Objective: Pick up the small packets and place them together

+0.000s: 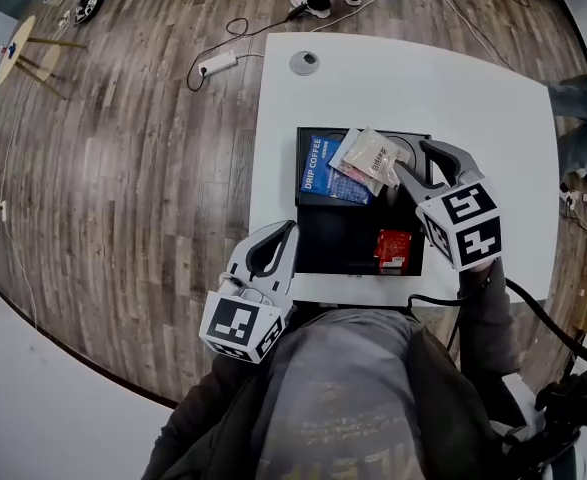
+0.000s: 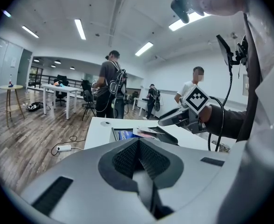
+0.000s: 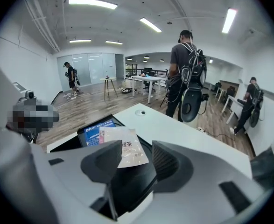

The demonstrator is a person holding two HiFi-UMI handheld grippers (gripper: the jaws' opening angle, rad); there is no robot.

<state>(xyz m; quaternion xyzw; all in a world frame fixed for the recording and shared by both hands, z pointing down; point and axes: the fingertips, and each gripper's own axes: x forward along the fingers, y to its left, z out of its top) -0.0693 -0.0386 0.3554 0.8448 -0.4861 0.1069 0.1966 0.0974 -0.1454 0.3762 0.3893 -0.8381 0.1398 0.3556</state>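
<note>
A black tray (image 1: 343,238) sits on the white table (image 1: 473,88). In its far half a blue drip-coffee packet (image 1: 325,168) lies flat, and a pale tea packet (image 1: 371,158) rests partly over it and over a pink-edged packet. A red packet (image 1: 394,250) lies alone at the tray's near right. My right gripper (image 1: 410,163) hovers at the pale packet's right edge, jaws apart; in the right gripper view the pale packet (image 3: 127,146) lies just beyond the open right gripper (image 3: 136,155), unpressed. My left gripper (image 1: 283,230) hangs off the tray's near left corner, shut and empty.
A round grommet (image 1: 304,62) is set in the table's far side. A power strip (image 1: 218,64) and cables lie on the wooden floor to the left. A person with a harness (image 3: 186,73) stands beyond the table's far end; other tables stand further back.
</note>
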